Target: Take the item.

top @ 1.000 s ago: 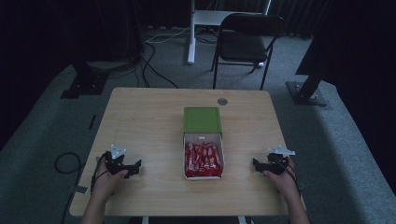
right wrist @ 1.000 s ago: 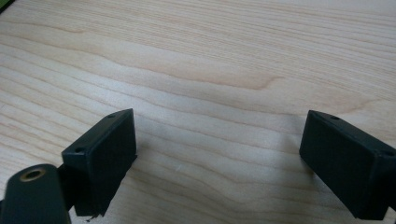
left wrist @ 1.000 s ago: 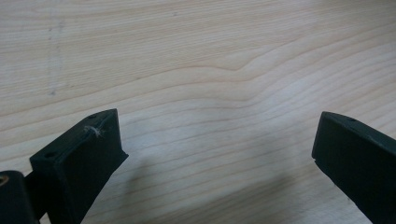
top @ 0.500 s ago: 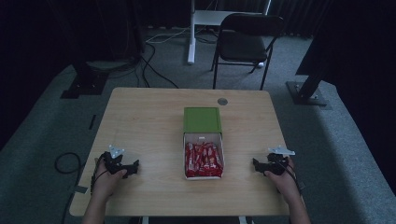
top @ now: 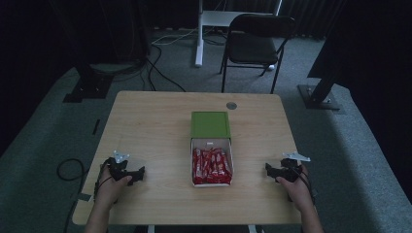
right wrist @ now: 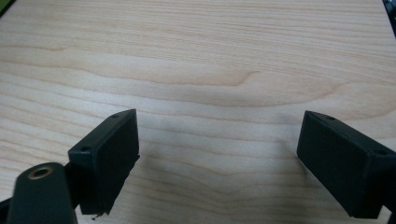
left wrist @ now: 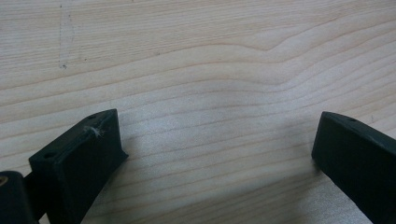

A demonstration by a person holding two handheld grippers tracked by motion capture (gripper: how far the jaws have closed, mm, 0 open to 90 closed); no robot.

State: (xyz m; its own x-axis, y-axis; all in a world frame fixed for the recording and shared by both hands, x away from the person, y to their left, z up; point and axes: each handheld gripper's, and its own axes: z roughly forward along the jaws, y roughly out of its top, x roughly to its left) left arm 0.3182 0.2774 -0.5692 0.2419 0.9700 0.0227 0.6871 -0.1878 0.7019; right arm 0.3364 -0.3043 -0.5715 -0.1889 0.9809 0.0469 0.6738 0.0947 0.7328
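A white box (top: 212, 143) with its green lid (top: 210, 124) slid back sat mid-surface (top: 145, 121), packed with red bars (top: 211, 166). Left tool (top: 137, 174) and right tool (top: 268, 170) rested released, empty, well apart either side.

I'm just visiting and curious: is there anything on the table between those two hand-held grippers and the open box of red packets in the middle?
Nothing visible does. Bare wood lies between the left gripper and the box, and likewise between the right gripper and it. Both grippers are open and empty, and the red packets lie uncovered.
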